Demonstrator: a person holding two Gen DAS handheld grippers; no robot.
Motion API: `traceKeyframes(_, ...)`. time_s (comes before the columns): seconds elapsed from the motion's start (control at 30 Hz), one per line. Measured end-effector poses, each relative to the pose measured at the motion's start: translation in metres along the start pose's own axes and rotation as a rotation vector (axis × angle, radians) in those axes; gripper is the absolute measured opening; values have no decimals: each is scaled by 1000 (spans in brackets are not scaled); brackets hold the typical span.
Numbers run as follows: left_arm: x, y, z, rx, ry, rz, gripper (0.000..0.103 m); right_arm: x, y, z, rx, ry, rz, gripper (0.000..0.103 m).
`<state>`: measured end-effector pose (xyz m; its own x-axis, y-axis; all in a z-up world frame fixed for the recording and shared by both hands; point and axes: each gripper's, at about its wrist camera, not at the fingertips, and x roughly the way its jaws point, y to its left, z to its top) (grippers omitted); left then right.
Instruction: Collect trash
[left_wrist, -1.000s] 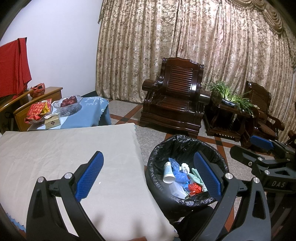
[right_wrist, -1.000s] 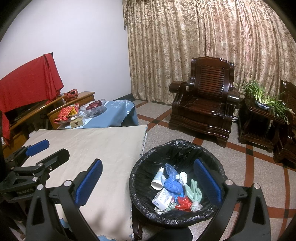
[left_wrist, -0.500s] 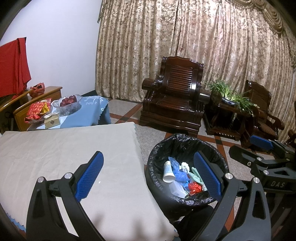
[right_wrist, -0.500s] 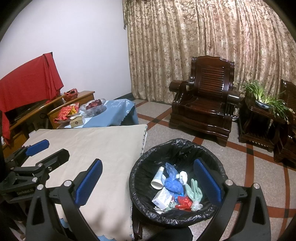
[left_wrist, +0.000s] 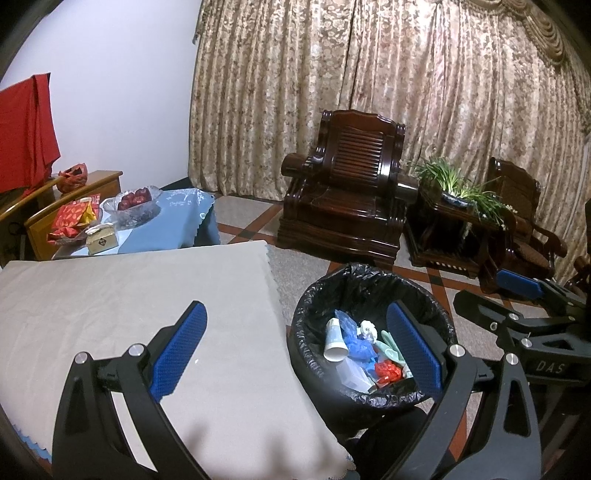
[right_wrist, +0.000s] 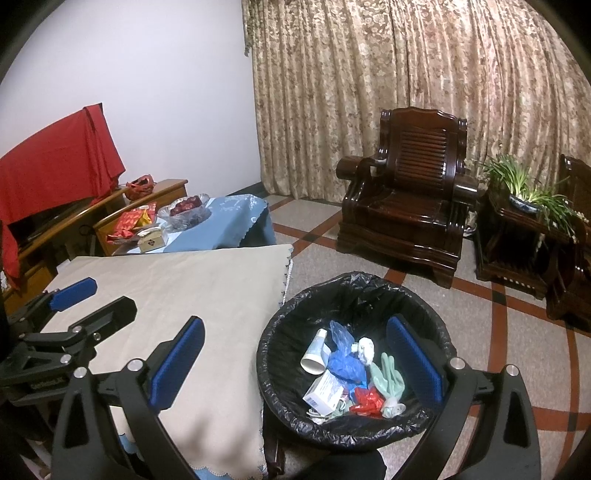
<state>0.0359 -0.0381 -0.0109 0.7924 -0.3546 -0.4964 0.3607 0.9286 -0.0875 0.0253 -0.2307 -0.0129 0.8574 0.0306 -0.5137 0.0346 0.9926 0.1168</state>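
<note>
A beige cloth (left_wrist: 129, 314) covers the table; an armchair (right_wrist: 406, 206) faces curtains. Both grippers, left (left_wrist: 295, 347) and right (right_wrist: 295, 358), gape empty, the bin (right_wrist: 280, 373) between their fingers.

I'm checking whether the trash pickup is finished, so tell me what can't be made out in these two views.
- Bottom of the trash bin: both views, buried under trash and partly blocked by a claw finger.
- Print on the small box: right wrist view, too small to read.
- Near edge of the beige tablecloth: left wrist view, behind the left claw.
- Floor beside the bin: both views, cut off by the frame edge and the right claw.
</note>
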Motion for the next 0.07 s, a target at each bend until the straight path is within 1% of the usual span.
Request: traceKeyframes(0.07, 0, 0, 0, 0, 0, 1, 95, 0, 0, 0, -1, -1, 0, 97)
